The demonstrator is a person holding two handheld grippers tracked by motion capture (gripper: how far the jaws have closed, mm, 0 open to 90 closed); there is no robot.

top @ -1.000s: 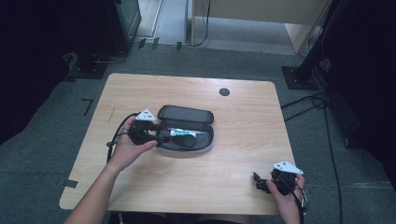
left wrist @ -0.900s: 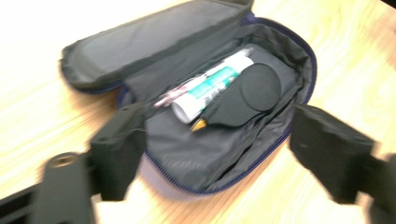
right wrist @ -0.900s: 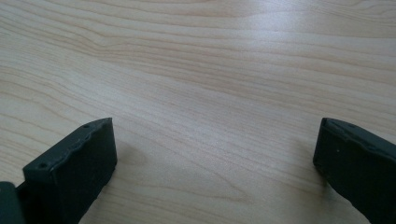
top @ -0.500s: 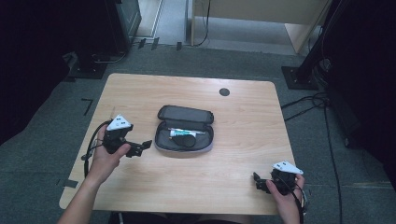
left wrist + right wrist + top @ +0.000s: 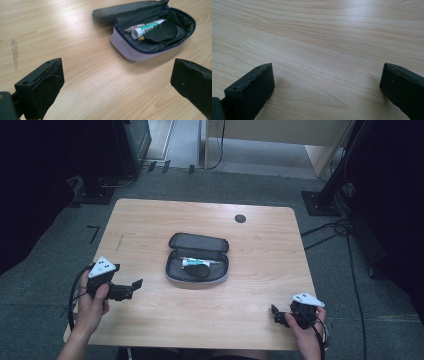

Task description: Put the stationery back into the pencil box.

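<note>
While parked near the left front edge of the desk (image 5: 150, 220), stood released: left gripper (image 5: 136, 289), jaws just opened to full width, nothing between them, aimed at the pencil case (image 5: 195, 279) from well apart. Likewise slack at the right front corner: right gripper (image 5: 276, 316), jaws spread over bare wood, gripping nothing.

Lay at mid-desk, unzipped, with the lid (image 5: 198, 242) folded flat behind on the far side. Held inside a white tube (image 5: 192, 262) with green print, touching a black round-ended piece (image 5: 201, 270); seemed also to hold a thin pen or two tucked behind the tube, too small to tell for sure.

Judged light and soft: fabric walls, likely to buckle or fold under a hard pinch and to slide on the smooth wood if pushed from one side alone. Best taken by the pale front wall (image 5: 130, 51) or by the zip rim at one end, pinched through the cloth, with the other jaws steadying the opposite end. Could spill if tipped while open, so better kept level. Looked stiffer and rounder, the tube (image 5: 147, 26), hence apt to roll out of a loose pinch; better gripped across its middle.
</note>
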